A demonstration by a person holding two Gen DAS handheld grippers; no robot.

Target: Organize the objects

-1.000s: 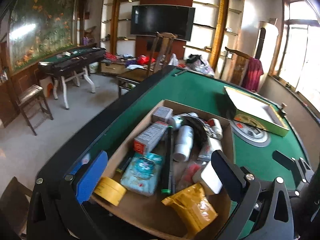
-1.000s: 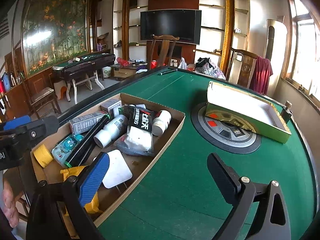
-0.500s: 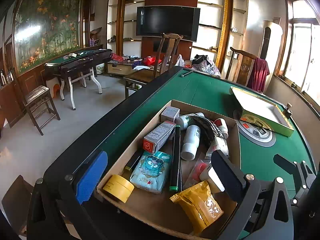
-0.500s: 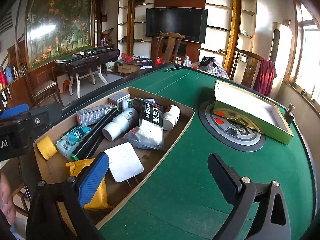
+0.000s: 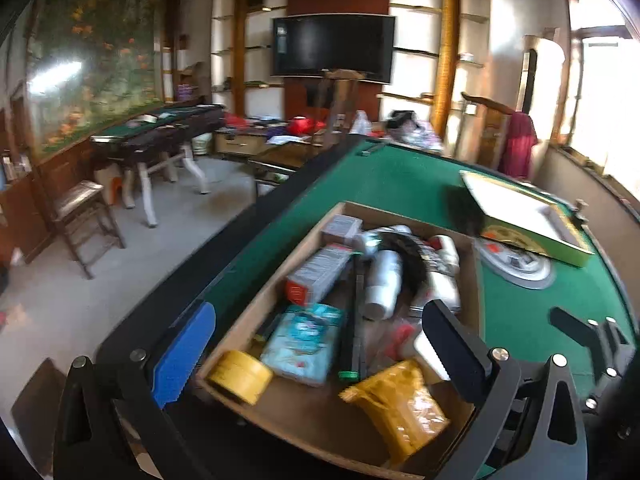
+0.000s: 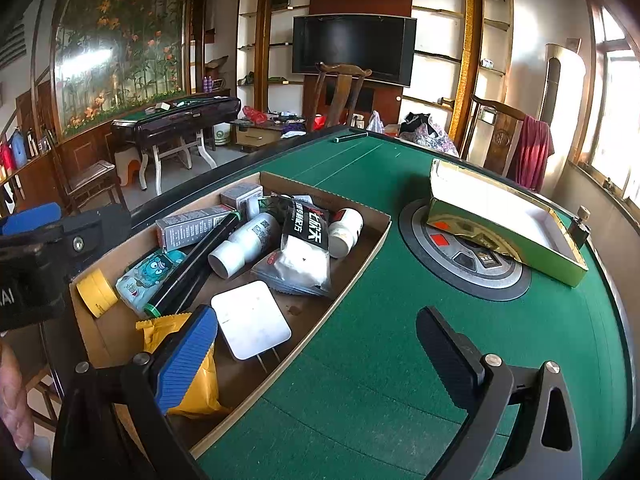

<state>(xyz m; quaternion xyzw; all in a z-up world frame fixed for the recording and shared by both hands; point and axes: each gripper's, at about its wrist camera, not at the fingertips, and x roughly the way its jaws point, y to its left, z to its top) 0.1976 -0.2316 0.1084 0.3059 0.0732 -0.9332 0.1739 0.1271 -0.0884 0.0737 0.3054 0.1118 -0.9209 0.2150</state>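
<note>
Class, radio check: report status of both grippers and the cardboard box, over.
Left gripper open, empty, over cardboard box. Right gripper open, empty, at box's near edge. Box cluttered: white bottle, yellow pouch, tape roll. Nothing blocking.

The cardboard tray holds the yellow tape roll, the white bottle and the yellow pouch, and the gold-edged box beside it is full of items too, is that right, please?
Not quite. The cardboard tray does hold the yellow tape roll, the white bottle and the yellow pouch, but the gold-edged box shows only a bare white interior. The right wrist view shows this most clearly.
</note>
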